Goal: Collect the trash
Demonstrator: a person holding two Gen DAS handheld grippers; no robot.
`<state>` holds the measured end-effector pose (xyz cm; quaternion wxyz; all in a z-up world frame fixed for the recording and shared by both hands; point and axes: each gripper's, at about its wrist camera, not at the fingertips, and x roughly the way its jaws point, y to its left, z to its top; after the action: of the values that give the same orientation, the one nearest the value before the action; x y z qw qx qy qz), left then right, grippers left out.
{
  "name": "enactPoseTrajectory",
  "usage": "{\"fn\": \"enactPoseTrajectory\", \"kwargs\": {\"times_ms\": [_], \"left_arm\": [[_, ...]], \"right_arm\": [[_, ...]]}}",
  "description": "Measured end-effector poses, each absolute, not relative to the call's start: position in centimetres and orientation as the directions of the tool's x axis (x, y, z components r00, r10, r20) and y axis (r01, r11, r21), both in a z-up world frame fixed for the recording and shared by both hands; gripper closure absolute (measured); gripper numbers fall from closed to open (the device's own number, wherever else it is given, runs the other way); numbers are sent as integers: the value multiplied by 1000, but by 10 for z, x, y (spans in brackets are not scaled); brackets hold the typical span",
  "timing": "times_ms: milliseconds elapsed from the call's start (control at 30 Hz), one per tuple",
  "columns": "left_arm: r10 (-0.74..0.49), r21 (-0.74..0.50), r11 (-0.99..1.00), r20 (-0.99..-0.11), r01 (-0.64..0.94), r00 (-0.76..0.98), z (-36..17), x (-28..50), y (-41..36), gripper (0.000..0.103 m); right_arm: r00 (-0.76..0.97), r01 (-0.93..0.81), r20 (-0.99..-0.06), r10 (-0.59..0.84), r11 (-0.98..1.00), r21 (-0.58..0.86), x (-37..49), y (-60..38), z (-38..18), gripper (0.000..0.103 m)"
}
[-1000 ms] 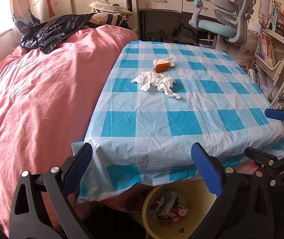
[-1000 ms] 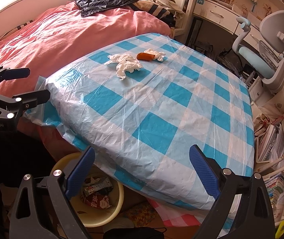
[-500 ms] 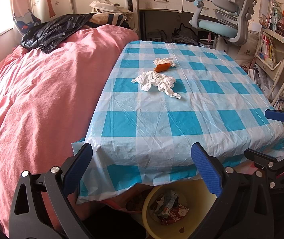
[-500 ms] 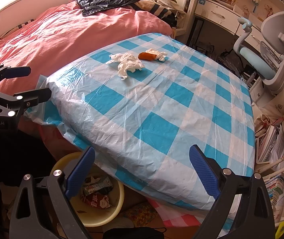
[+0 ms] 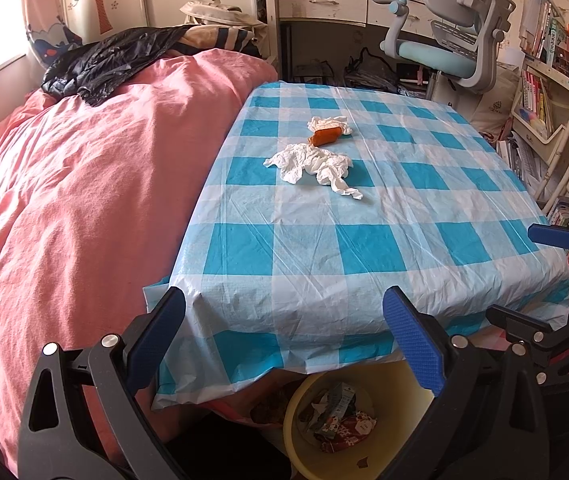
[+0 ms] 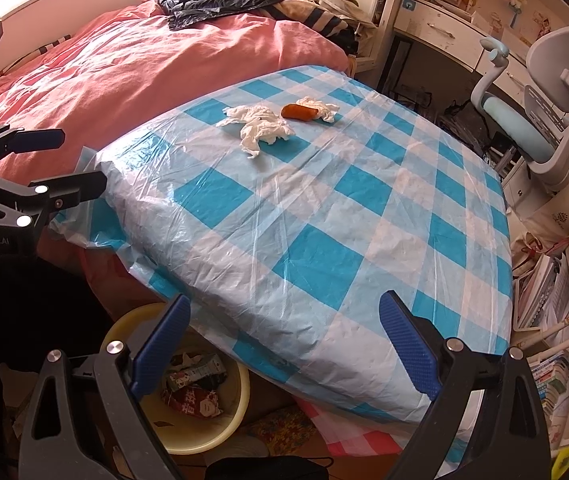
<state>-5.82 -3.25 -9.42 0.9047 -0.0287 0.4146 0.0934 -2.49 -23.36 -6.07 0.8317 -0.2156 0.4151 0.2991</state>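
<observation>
A crumpled white tissue (image 5: 316,164) (image 6: 258,124) lies on the blue-and-white checked table (image 5: 324,248) (image 6: 316,216). Just behind it an orange sausage-like piece (image 5: 325,136) (image 6: 299,111) rests against a smaller white tissue (image 5: 329,122) (image 6: 318,106). A yellow bin (image 5: 384,432) (image 6: 212,428) holding wrappers stands under the table's near edge. My left gripper (image 5: 284,336) (image 6: 64,160) is open, empty, above that edge. The right gripper (image 6: 284,344) (image 5: 524,276) is open too, over the near right corner.
A bed with a pink duvet (image 5: 76,200) (image 6: 144,52) borders the table's left side, with a black jacket (image 5: 108,64) at its far end. A grey-and-blue desk chair (image 5: 452,44) (image 6: 540,120), a desk and crowded bookshelves (image 5: 544,92) stand behind and to the right.
Both views have crept slightly forward towards the table; the tissues and orange piece lie where they were. Both grippers stay open.
</observation>
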Motion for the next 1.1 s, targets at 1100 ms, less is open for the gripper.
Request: {"fn": "enactPoseTrajectory", "kwargs": {"times_ms": [1100], "left_arm": [[144,24,981,-757,-193,637,-94,-58,-32,8]], "right_arm": [[473,-683,-822,317,721,-115,-26,-232,-63,11]]}}
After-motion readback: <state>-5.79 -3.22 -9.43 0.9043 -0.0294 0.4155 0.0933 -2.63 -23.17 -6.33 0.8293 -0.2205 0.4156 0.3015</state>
